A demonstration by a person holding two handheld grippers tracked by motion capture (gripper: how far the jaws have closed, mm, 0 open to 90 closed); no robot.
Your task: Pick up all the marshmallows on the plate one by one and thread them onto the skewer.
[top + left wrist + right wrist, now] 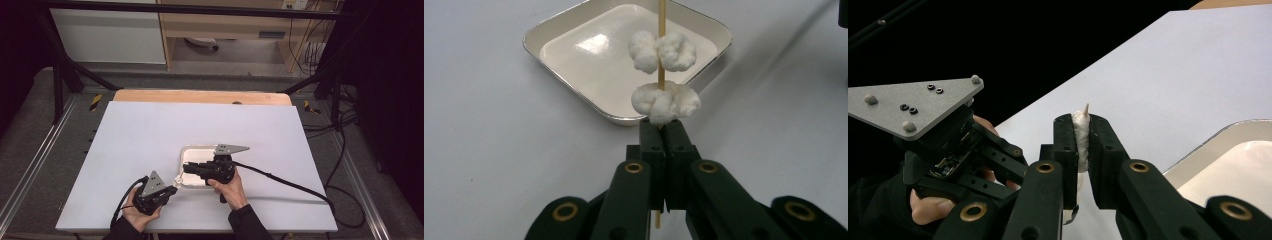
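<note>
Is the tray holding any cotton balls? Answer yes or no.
No, the tray is bare inside; both cotton balls sit on the skewer above it.

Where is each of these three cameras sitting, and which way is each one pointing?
High view: above the person's side, looking forward and down on the table; both forearms, hands and grippers show.
Left gripper view: rides the left gripper, looking along its jaws, shut on a skewer with cotton balls, at the tray.
Right gripper view: rides the right gripper, clamped on a cotton ball; the other hand's fingers show.
Shared: all three views show the tray.
</note>
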